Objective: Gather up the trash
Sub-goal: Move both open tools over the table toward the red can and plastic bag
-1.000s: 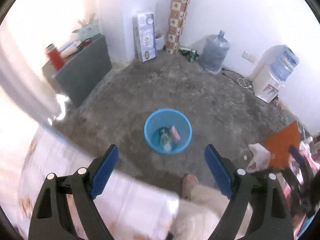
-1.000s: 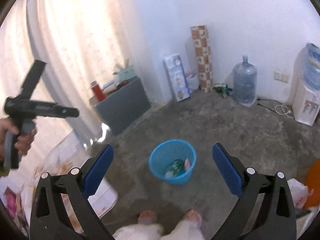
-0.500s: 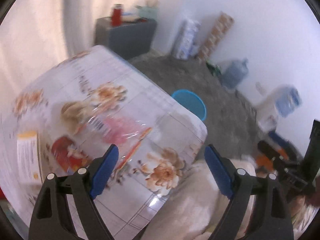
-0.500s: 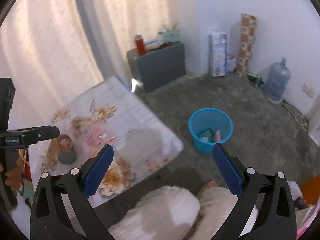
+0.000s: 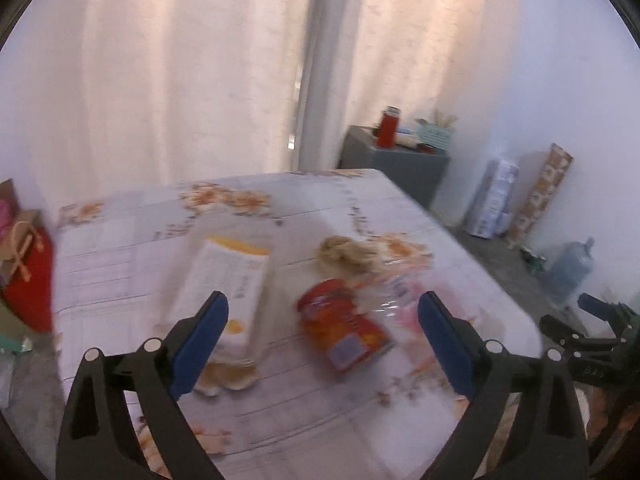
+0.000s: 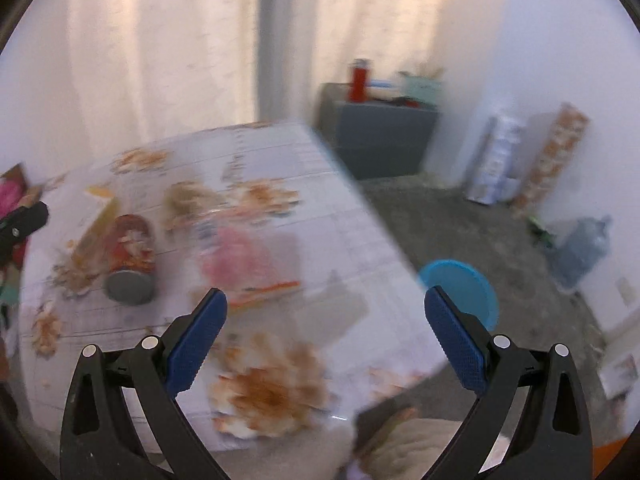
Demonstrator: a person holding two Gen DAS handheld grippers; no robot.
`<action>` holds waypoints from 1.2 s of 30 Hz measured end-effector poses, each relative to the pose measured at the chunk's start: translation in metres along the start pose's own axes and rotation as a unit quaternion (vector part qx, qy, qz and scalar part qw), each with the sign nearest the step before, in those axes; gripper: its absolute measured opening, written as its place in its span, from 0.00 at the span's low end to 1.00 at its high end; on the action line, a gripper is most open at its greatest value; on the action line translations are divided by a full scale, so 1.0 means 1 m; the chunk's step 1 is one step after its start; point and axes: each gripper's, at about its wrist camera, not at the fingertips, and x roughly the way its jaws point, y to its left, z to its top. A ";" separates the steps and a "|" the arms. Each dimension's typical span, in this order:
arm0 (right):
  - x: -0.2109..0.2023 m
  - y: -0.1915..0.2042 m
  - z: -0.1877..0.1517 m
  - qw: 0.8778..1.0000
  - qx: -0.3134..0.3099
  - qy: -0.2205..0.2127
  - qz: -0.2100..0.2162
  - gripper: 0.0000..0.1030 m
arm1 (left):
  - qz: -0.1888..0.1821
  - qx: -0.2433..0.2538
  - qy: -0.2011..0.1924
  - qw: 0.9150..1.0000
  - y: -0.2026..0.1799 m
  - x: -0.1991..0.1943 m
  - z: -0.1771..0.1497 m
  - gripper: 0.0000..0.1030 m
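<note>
Both grippers hang over the worktop [image 5: 472,272], aimed down at the litter; left gripper [image 5: 322,330] has just been widening its fingers, nothing between them; right gripper [image 6: 325,326] fingers spread wide too, empty.

Trash sits mid-worktop: red can [image 5: 346,330] on its side just ahead of the left gripper; white carton [image 5: 228,280] flat beside it toward the left finger; crumpled tan wad [image 5: 346,254] behind the can; clear wrapper with pink print [image 6: 244,260] just right of the can, closer to the right gripper. Blue bin [image 6: 464,286] stands on the floor past the worktop's right edge, partly hidden by it.

Step in hand, as I read it: pick the next piece. Can looks the natural take for the left; line the fingers across its round body, not end to end; come down low so the pads meet the middle; close firmly since it may roll. Wrapper is thin and slippery-looking; pinch a raised crease, don't scrape flat.

Surface: glossy floral cloth over the worktop, likely slick; both views blurred. Room: pale curtains behind; grey cabinet [image 5: 394,168] with red flask in the corner; rough concrete floor; water jug [image 6: 580,248] by the white wall.
</note>
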 end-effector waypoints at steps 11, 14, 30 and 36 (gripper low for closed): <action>0.040 0.073 -0.002 0.986 -0.066 0.017 0.153 0.92 | 0.065 -0.057 0.042 0.995 0.015 0.022 -0.037 0.94; 0.046 0.082 0.002 0.979 -0.073 0.024 0.186 0.92 | 0.088 -0.057 0.042 0.994 0.018 0.025 -0.039 0.94; 0.035 0.044 -0.014 0.981 -0.021 0.037 0.188 0.92 | 0.076 -0.036 0.039 0.996 0.013 0.023 -0.036 0.94; 0.041 0.008 -0.006 0.985 0.017 0.040 0.168 0.92 | -0.032 -0.019 0.064 0.997 -0.020 0.037 -0.038 0.94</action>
